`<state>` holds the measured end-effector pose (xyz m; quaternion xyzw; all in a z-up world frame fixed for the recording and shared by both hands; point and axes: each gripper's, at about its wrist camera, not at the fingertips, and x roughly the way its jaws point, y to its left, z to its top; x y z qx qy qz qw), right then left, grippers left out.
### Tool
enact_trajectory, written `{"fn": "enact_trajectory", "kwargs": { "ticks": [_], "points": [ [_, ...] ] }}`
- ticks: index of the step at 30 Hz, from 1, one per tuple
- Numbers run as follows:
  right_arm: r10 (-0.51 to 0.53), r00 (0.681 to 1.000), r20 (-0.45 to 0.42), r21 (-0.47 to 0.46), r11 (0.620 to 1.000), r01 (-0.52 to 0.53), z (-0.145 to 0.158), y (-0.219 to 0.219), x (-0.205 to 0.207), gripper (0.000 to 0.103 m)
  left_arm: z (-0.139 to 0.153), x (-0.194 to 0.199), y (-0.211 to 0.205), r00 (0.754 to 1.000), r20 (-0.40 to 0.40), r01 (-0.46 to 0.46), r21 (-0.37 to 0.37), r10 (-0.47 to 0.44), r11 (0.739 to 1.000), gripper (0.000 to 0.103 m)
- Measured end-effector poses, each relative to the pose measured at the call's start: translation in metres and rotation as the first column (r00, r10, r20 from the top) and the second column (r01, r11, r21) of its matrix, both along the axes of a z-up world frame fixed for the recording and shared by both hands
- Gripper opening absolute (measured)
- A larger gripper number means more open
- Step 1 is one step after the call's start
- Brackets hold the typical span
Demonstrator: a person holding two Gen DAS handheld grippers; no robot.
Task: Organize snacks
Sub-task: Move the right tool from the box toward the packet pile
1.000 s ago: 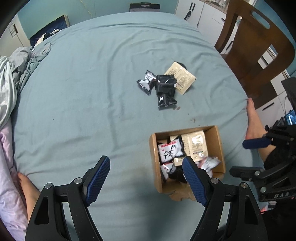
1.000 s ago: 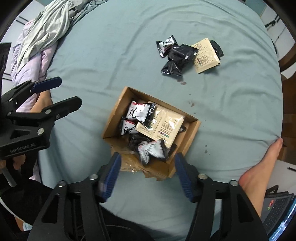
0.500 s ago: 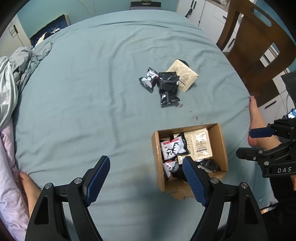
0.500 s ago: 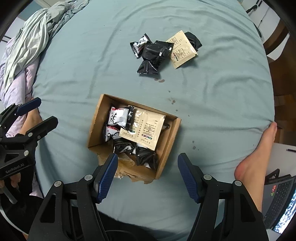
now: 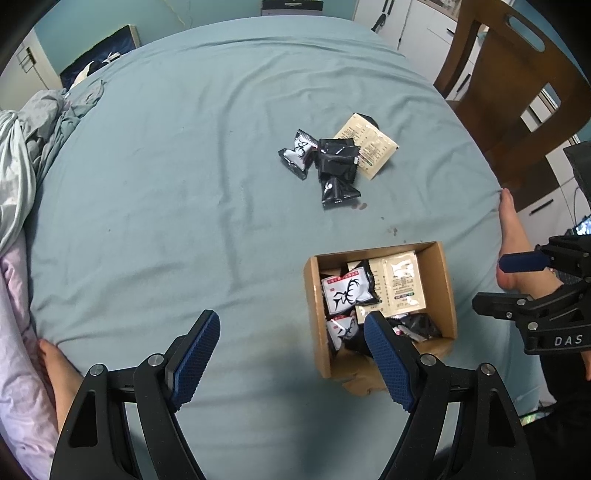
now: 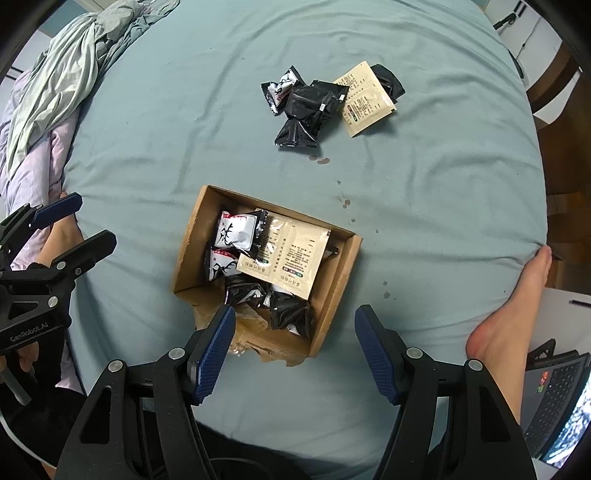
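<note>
**A bedroom at home**

The working surface is a bed point(image 5: 184, 166) under a wrinkled blue-green sheet, spotted with small dark stains. At its left side lies a heap of crumpled bedding point(image 6: 62, 81), grey-green over pale lilac. A person's bare feet point(image 6: 513, 306) rest on the sheet's edges. A wooden chair point(image 5: 513, 92) stands close beside the bed, with white cabinets point(image 5: 413, 26) behind it and a teal wall point(image 5: 92, 18) at the far end. An open laptop point(image 6: 554, 398) sits by the bed's right side. On the sheet sit a worn cardboard box point(image 6: 332, 306) and loose snack packets point(image 5: 332, 162), household odds rather than shop or lab stock.
</note>
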<state>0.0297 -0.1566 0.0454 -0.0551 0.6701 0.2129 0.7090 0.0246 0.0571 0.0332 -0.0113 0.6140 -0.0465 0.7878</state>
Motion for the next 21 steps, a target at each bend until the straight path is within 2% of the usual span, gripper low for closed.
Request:
{"fn": "enact_trajectory", "kwargs": {
  "ticks": [7, 15, 21],
  "points": [
    [-0.010, 1.000, -0.028, -0.046, 0.999, 0.009, -0.019, 0.007, 0.001, 0.066, -0.004, -0.002, -0.001, 1.000, -0.012, 0.010, 0.002, -0.010, 1.000, 0.081],
    [-0.073, 0.997, -0.040, -0.019, 0.997, 0.072, -0.029, 0.004, 0.011, 0.066, -0.015, 0.001, -0.001, 0.999, -0.049, -0.008, 0.002, 0.008, 1.000, 0.081],
    [-0.088, 0.993, -0.074, 0.010, 0.996, 0.089, -0.037, 0.001, 0.017, 0.066, -0.024, 0.000, -0.010, 0.997, -0.077, 0.016, 0.023, -0.014, 1.000, 0.081]
  ]
}}
